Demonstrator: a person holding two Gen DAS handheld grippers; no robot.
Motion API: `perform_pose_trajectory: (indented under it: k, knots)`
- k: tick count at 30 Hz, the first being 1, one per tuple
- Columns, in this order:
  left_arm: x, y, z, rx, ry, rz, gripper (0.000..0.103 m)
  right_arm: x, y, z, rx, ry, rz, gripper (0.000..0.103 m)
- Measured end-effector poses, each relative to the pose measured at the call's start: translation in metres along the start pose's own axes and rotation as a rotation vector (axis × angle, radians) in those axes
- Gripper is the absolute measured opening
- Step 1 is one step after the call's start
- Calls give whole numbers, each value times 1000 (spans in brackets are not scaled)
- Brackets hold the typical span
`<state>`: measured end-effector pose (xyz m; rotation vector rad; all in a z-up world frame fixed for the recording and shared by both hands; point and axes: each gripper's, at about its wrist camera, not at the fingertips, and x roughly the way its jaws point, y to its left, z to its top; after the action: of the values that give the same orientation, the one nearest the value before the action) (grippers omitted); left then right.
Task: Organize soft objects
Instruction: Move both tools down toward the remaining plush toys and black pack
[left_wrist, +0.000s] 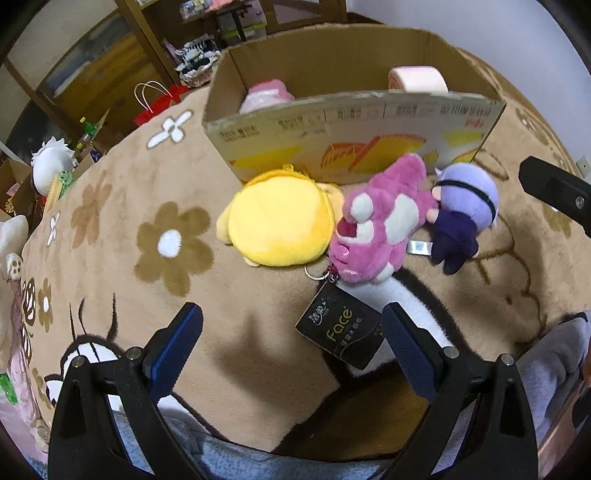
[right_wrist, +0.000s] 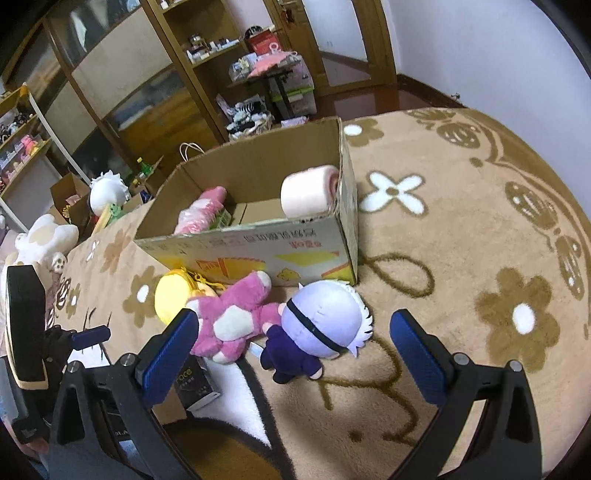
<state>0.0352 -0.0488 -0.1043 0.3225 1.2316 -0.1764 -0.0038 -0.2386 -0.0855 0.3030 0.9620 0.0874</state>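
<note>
A yellow plush (left_wrist: 280, 218) (right_wrist: 171, 295), a pink bear plush (left_wrist: 380, 221) (right_wrist: 232, 317) and a purple-haired doll (left_wrist: 461, 210) (right_wrist: 317, 325) lie in a row on the carpet in front of an open cardboard box (left_wrist: 351, 125) (right_wrist: 258, 247). The box holds a pink plush (left_wrist: 266, 94) (right_wrist: 201, 212) and a pink roll (left_wrist: 417, 79) (right_wrist: 310, 194). My left gripper (left_wrist: 291, 350) is open and empty, short of the toys. My right gripper (right_wrist: 295, 354) is open, its jaws on either side of the doll without touching it.
A black tissue pack (left_wrist: 341, 328) (right_wrist: 195, 384) lies on the carpet by the pink bear. The beige flower carpet (left_wrist: 147, 221) (right_wrist: 461, 240) spreads left and right. White plush toys (right_wrist: 107, 192), bags and shelves (right_wrist: 207, 55) stand beyond the carpet's far edge.
</note>
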Motion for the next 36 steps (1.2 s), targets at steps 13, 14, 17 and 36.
perform_pose_trajectory:
  k: [13,14,17,36]
  knots:
    - [30,-9,1,18,95,-20,96,39,-12,-3,43,101,0,103]
    - [34,-10,1,19,105,-23,96,42,-13,-3,48,112,1,103]
    - [41,-12,0,23,127,-25,96,49,-14,-4,53,134,-2,103]
    - [60,-25,5,45,192,-119,96,84,-14,-8,58,229,-27,103]
